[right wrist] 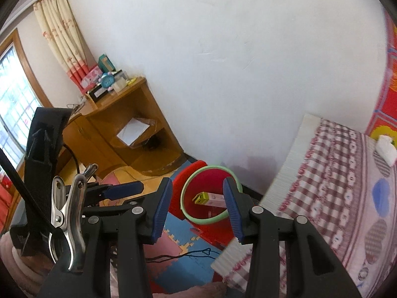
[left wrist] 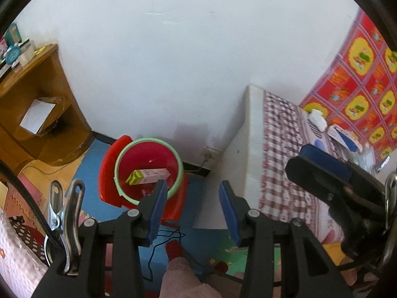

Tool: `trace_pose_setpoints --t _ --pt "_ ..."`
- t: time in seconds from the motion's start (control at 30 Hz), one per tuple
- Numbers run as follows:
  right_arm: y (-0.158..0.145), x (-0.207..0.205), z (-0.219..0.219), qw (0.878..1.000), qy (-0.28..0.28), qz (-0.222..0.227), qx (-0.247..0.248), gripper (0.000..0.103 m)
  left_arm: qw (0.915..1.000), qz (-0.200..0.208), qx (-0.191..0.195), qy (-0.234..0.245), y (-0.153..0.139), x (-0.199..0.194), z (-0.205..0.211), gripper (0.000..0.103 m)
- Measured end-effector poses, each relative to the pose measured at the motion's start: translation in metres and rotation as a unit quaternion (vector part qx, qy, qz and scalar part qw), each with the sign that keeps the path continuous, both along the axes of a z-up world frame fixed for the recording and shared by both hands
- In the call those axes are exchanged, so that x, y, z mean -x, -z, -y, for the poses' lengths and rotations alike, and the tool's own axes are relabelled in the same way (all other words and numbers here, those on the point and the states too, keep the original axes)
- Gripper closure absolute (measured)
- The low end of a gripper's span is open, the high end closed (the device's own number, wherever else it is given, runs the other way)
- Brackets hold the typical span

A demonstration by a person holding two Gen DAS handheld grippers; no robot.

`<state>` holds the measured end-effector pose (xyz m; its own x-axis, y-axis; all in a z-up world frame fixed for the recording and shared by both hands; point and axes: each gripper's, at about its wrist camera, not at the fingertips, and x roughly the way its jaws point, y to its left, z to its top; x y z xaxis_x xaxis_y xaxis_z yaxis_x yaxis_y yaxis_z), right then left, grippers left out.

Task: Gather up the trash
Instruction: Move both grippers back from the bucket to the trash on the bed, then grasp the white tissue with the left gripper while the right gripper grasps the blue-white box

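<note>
Blue-padded black fingers of the left tool fill the foreground of the left wrist view, spread apart with nothing between them; the tool is released. Below them show a pink fleecy trouser leg and a red sock of the person, standing on a floor of blue, pink and green interlocking foam mats. Beyond the left finger stands a round red plastic bin with a pale green rim, against a red plastic chair near the white wall. Inside the bin lies the task's thing, a long white carton with a yellow-green end, resting slantwise on the bottom. At the right of this view the right tool hangs over a bed with a red-and-white checked cover. In the right wrist view, the right tool likewise stands released and empty, its fingers framing the bin and the carton within it. A curved brown wooden desk with open shelves stands in the corner at left, carrying a turquoise alarm clock and small boxes. A crumpled white tissue lies on the bed at right.
</note>
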<state>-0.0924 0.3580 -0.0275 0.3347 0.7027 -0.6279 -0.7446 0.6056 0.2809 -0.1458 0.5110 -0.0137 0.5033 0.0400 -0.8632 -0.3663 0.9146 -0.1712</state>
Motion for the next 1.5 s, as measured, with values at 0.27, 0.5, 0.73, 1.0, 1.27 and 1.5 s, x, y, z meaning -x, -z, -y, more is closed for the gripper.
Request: trace_pose_setpoints --t 0.27,0.5,0.73,1.0,1.27,1.5 --pt "-0.009 0.012 0.057 1.000 0.021 0.003 -0.021 0.060 0.9996 0.005 -0.013 0.025 -0.023 0.000 0.040 0.058" --pt "-0.003 0.020 0.108 0.998 0.053 0.007 -0.027 0.059 0.9989 0.014 -0.017 0.042 -0.034 0.001 0.074 0.058" --pt "-0.009 0.025 0.158 0.995 0.090 0.015 -0.040 0.060 0.9970 0.021 -0.021 0.071 -0.039 -0.004 0.120 0.058" --pt "-0.020 0.029 0.214 0.990 0.128 0.025 -0.049 0.060 0.9926 0.036 -0.022 0.113 -0.042 -0.014 0.182 0.058" --pt "-0.017 0.031 0.272 0.983 0.173 0.024 -0.049 0.059 0.9886 0.042 -0.009 0.144 -0.040 -0.031 0.238 0.058" --pt "-0.014 0.020 0.311 0.975 0.217 0.011 -0.048 0.060 0.9840 0.038 -0.008 0.174 -0.039 -0.054 0.267 0.058"
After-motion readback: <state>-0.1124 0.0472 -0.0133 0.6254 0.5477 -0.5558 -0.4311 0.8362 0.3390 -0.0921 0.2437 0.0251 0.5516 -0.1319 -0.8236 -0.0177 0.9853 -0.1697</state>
